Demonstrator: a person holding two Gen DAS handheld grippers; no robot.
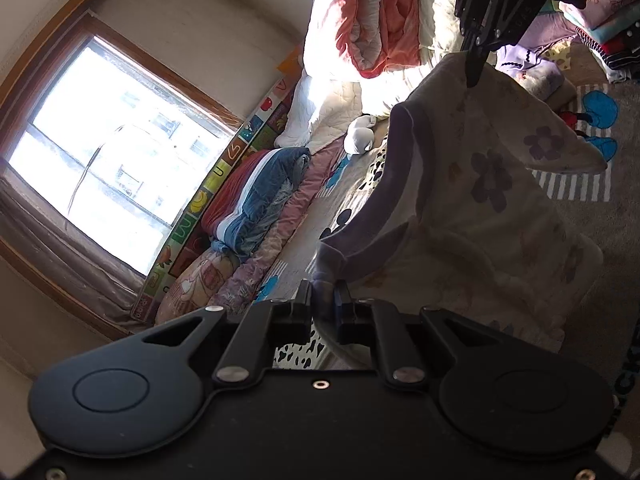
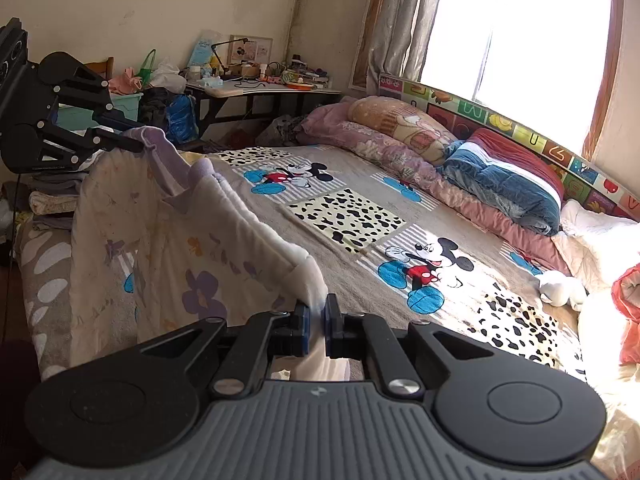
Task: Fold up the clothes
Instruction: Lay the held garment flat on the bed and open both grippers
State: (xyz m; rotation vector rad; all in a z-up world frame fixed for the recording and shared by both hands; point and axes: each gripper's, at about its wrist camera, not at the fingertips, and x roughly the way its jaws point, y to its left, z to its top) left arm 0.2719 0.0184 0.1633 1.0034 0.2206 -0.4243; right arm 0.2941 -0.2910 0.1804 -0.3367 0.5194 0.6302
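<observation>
Right wrist view: right gripper (image 2: 316, 314) pinches floral garment (image 2: 192, 240) lower centre; left gripper (image 2: 140, 145) pinches its purple edge upper left. Garment hangs spread above bed (image 2: 360, 208); no fold visible, folding left.

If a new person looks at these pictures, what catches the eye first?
A cream floral garment hangs stretched above the bed, its corners pinched by the left claw and the right claw. Behind it lie a cartoon-mouse blanket and a bright window.

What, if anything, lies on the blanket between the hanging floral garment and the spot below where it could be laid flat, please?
Nothing visible. The cream quilted garment with purple flowers hangs between the left gripper and right gripper, above a bare stretch of the cartoon-mouse blanket. The folded quilts lie along the window side.
</observation>
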